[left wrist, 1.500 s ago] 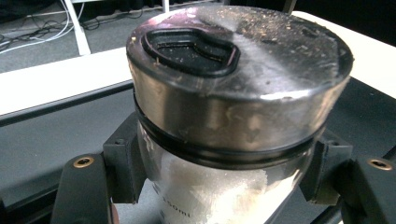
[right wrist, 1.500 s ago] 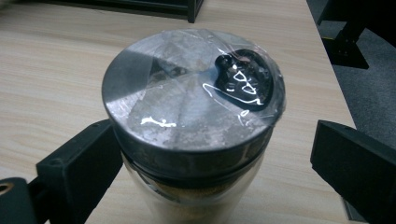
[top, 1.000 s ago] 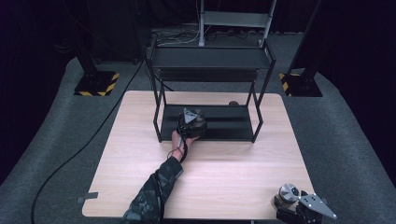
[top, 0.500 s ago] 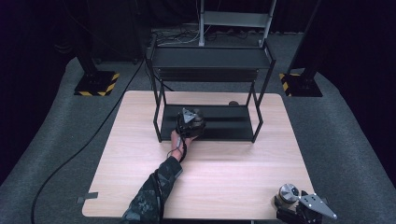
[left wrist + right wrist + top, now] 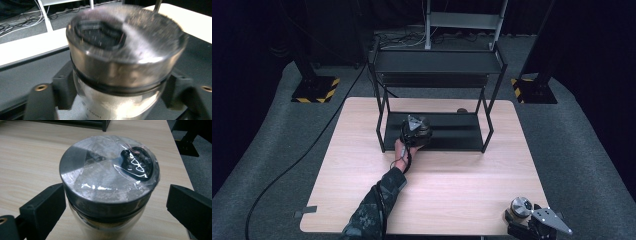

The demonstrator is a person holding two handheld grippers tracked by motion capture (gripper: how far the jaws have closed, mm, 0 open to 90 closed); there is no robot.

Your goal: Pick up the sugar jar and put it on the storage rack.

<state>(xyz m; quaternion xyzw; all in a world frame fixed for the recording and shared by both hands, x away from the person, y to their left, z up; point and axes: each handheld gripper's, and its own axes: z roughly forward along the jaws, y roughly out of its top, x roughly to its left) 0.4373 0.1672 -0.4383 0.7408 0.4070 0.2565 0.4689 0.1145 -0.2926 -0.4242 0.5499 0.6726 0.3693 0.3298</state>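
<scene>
So the left tool (image 5: 415,131) is parked at the lower shelf (image 5: 457,131) of a black 2-tier metal rack (image 5: 437,65), near its left front post; in the left gripper view a shaker jar (image 5: 125,62) with a metal lid sits right between the jaws, which have just been opening; the picture is blurry there, and I can't tell if the pads on either side of the glass are pressing on it or only beside it. The rack posts stand close on that side; the top shelf hangs right over the hand.

The right tool (image 5: 537,222) sits at the near right corner of the worktop (image 5: 452,185), just by the edge; the right gripper view shows a second shaker jar (image 5: 110,180), lid wrapped in clear film, standing upright between wide jaws with a gap on both sides, so nothing gripped there.

A small dark round thing (image 5: 461,110) lies on the worktop behind the rack; can't tell what it is.

Worktop is light wood grain, bare across the middle and left; grey carpet all round, 2 stand feet with yellow-black hazard tape (image 5: 317,92), a black cable (image 5: 307,155) trailing on the floor at the left; dark room behind.
</scene>
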